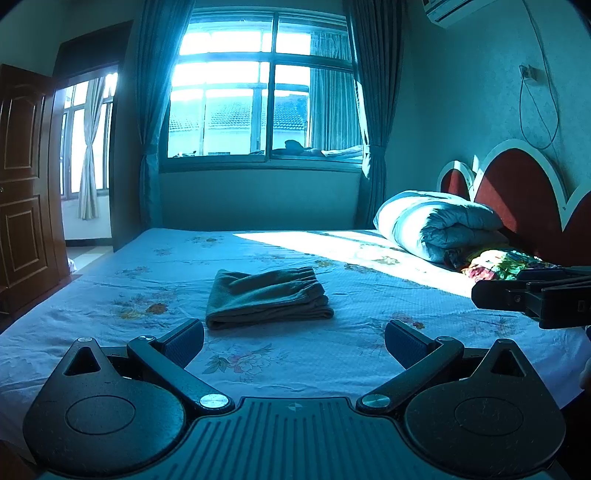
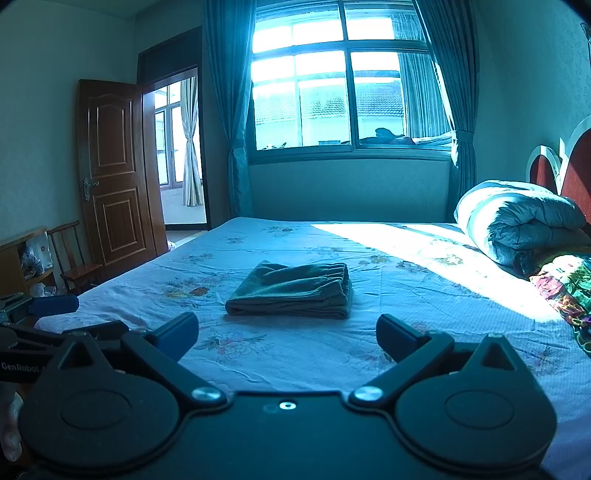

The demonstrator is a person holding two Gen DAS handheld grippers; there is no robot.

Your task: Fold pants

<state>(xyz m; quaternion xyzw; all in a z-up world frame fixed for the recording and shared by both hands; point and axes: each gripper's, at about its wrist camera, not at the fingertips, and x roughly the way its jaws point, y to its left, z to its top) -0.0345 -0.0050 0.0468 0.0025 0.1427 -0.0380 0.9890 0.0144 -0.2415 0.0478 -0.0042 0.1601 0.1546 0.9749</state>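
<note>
Bedroom, blue-tinted light. In the left wrist view: a big window (image 1: 264, 88) with dark curtains, an open brown door (image 1: 26, 177) at the left, an air conditioner (image 1: 448, 9) top right, and a red headboard (image 1: 517, 192) with white trim. The bed (image 1: 110, 288) has a pale floral sheet with a sun patch across it. The pants (image 1: 267, 297) lie folded into a compact dark stack mid-bed, waistband toward the window, touching nothing else. A rolled duvet (image 1: 436, 225) sits by the headboard, with a colourful cloth (image 1: 506, 264) just beside it. The left gripper (image 1: 294, 341) hovers over the sheet near the pants, jaws spread wide, nothing between them. The right gripper (image 1: 532, 295) pokes in from the right edge; its jaw gap can't be read here.

Right wrist view: same window (image 2: 347, 81), door (image 2: 114, 173), a wooden chair (image 2: 75, 258) and a cluttered shelf (image 2: 22, 258) at the left. The pants (image 2: 291, 291) lie straight ahead on the sheet. The right gripper (image 2: 287, 334) has its jaws wide apart and empty, well short of the pants. The left gripper (image 2: 44, 321) shows at the left edge, its side printed "GenRobot".
</note>
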